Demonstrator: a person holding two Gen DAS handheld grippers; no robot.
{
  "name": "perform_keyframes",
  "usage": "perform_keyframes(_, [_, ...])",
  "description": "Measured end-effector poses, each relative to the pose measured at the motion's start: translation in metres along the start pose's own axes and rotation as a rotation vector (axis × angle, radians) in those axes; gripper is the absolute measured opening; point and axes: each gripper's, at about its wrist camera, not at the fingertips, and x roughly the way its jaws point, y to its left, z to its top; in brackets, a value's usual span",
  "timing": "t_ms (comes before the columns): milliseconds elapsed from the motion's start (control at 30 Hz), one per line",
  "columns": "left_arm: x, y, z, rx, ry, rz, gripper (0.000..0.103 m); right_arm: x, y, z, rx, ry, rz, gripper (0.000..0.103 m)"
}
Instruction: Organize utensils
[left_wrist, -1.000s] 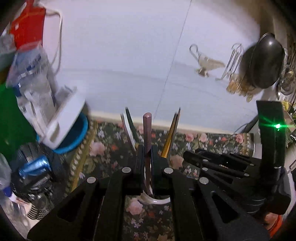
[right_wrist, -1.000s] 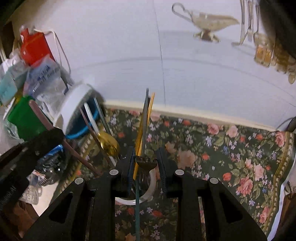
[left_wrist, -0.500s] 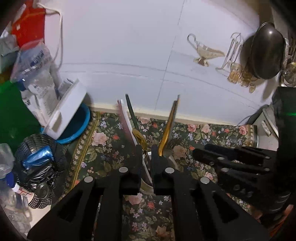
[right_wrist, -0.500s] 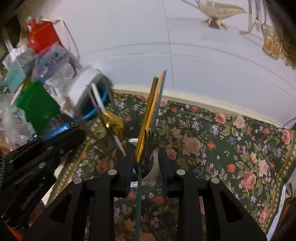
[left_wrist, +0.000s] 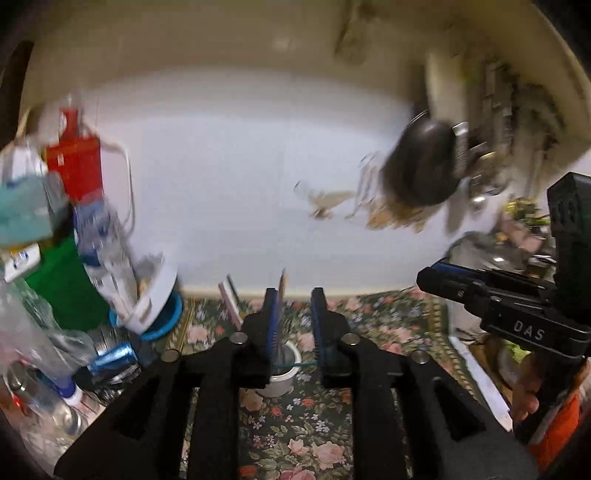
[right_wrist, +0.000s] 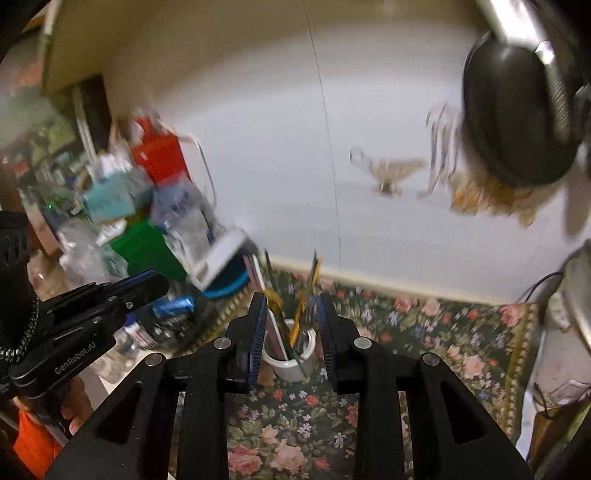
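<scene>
A white utensil cup (right_wrist: 291, 363) stands on the floral cloth (right_wrist: 424, 332), holding a gold spoon (right_wrist: 274, 297), gold and dark handles (right_wrist: 312, 280) and a pink-handled piece (right_wrist: 255, 273). The cup also shows in the left wrist view (left_wrist: 284, 373), with handles (left_wrist: 282, 286) sticking up. My left gripper (left_wrist: 294, 325) is open and empty, raised just in front of the cup. My right gripper (right_wrist: 291, 328) is open and empty, with the cup seen between its fingers. Each gripper shows in the other's view: the right one (left_wrist: 443, 275), the left one (right_wrist: 155, 282).
At the left stand a red carton (right_wrist: 159, 155), a green box (right_wrist: 144, 243), plastic bags, a tilted white lid over a blue bowl (right_wrist: 225, 284) and bottles. A dark pan (right_wrist: 517, 118) and metalware hang on the white wall at right. The cloth stretches to the right.
Both grippers have opened and pulled back and up from the cup. The pink-handled piece and the fork they held now stand in the cup. Both views are motion-blurred.
</scene>
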Motion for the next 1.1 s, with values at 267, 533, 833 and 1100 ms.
perform_keyframes(267, [-0.093,-0.011,-0.015,0.065,-0.134,-0.003,0.070,-0.087,0.052,-0.023,-0.022,-0.220,-0.055,0.063])
perform_keyframes(533, [-0.142,-0.006,-0.037,0.062,-0.196,0.030,0.098,-0.119,0.076,-0.046,0.027,-0.311,-0.107,0.099])
perform_keyframes(833, [-0.164,-0.002,-0.047,0.056,-0.212,0.047,0.099,-0.136,0.095,-0.060,0.031,-0.314,-0.163,0.103])
perform_keyframes(1100, [-0.163,-0.004,-0.049,0.065,-0.208,0.052,0.099,-0.137,0.099,-0.068,0.033,-0.299,-0.178,0.103])
